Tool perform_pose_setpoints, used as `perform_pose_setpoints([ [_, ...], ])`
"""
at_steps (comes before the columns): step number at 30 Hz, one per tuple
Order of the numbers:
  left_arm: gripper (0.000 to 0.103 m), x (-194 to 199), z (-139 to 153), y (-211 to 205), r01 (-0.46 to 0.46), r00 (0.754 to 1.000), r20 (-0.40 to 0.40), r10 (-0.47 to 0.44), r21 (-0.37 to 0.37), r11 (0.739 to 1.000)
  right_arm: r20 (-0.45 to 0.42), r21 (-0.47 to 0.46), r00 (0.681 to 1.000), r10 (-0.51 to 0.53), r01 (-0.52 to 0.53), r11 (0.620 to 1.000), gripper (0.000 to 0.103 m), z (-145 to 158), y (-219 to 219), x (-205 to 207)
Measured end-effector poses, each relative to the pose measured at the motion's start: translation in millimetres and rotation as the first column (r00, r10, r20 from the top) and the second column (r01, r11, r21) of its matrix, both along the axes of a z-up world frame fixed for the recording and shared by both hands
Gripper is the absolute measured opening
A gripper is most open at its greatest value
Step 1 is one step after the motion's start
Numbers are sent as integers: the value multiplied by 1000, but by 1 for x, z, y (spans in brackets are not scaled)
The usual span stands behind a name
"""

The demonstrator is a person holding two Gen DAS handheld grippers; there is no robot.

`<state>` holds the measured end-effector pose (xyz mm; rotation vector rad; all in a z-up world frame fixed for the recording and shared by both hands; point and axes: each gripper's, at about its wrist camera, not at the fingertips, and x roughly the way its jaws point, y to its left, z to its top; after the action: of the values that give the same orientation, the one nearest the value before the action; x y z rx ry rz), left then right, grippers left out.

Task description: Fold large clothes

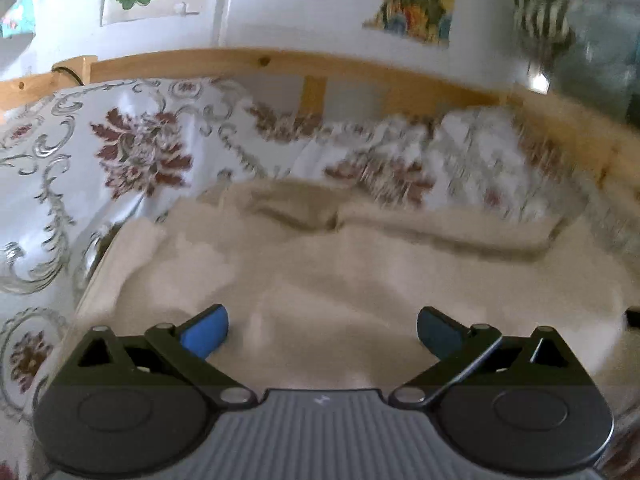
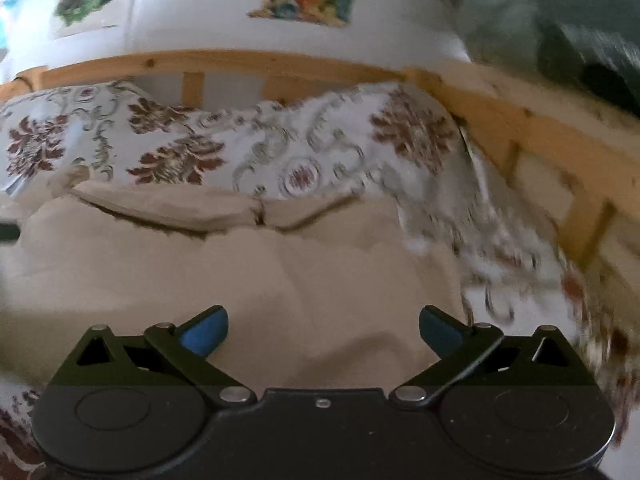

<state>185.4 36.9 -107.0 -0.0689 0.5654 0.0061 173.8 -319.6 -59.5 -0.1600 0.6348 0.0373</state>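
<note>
My left gripper [image 1: 322, 332]: jaws spread wide, grasping nothing.
Beige garment [image 1: 360, 280]: beneath and ahead of both my jaws, on the floral bedspread [image 1: 132, 148].
My right gripper [image 2: 323, 330]: jaws released, empty.

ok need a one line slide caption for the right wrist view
Right gripper open above a beige garment spread on a floral bedspread, wooden bed rail behind.

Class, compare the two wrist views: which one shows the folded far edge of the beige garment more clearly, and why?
The right wrist view. There the beige garment shows its folded far edge as a fairly sharp line against the floral bedspread. In the left wrist view the same edge is motion-blurred and softer. Both claws, left and right, are open above it.
</note>
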Motion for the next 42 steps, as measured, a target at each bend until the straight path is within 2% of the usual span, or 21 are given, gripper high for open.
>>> perform_pose_setpoints([
  [3,102,1,-8,-1,-33,999,-22,33,9,999,-62,-79,998,24,-29,996,102,-28,3,9],
  [5,102,-3,-5,3,-51,999,-13,50,-24,998,-39,-83,999,37,-40,996,102,-35,3,10],
  [9,102,-39,9,20,-124,990,57,133,-131,984,-46,-53,999,10,-13,999,102,-27,0,10],
  [11,102,-66,14,29,-148,985,58,162,-188,971,-37,-34,999,12,-13,999,102,-25,-4,8],
  [13,102,-88,12,36,-162,985,20,171,-236,958,-41,-13,999,0,0,1000,102,-23,-7,10],
  [15,102,-98,6,43,-132,991,-45,124,-304,944,-44,10,999,-12,13,1000,102,-21,-8,11],
  [17,102,-99,0,48,-108,993,-88,80,-373,921,-54,39,998,-34,36,999,102,-17,-10,10],
  [19,102,-94,-6,57,-134,990,-106,96,-438,889,-70,101,995,-70,76,992,102,-11,-15,7],
  [21,102,-86,-10,68,-193,980,-135,145,-483,854,-91,207,987,-132,149,967,102,0,-27,-2],
  [24,102,-72,-15,85,-254,967,-151,205,-528,810,-86,347,962,-259,272,897,102,14,-52,-27],
  [27,102,-60,-18,95,-293,956,-169,239,-554,780,-131,370,916,-380,401,838,102,15,-73,-44],
  [28,102,-56,-19,96,-306,952,-180,248,-559,770,-157,401,900,-407,435,807,102,12,-81,-48],
  [30,102,-49,-20,96,-323,946,-190,261,-558,764,-195,479,887,-418,458,749,100,3,-96,-51],
  [31,100,-46,-20,95,-331,944,-194,268,-551,766,-215,496,886,-411,461,736,99,-3,-99,-48],
  [33,91,-45,-20,94,-362,932,-202,300,-528,768,-240,479,886,-397,464,745,88,-10,-97,-42],
  [34,78,-46,-19,92,-381,924,-206,321,-516,767,-235,477,891,-388,454,753,83,-9,-95,-41],
  [35,72,-49,-18,92,-395,918,-199,343,-514,761,-230,469,896,-381,445,763,68,-9,-92,-40],
  [36,49,-53,-17,92,-400,915,-187,356,-521,754,-229,460,897,-379,443,770,51,-8,-91,-40],
  [37,35,-55,-16,93,-416,908,-187,376,-520,746,-237,453,894,-380,448,771,48,-9,-90,-40],
  [40,23,-58,-14,95,-427,901,-183,394,-534,729,-248,462,886,-391,463,756,39,-12,-94,-39],
  [42,10,-58,-8,92,-419,905,-163,394,-512,750,-241,461,881,-407,473,751,23,-11,-96,-43],
])
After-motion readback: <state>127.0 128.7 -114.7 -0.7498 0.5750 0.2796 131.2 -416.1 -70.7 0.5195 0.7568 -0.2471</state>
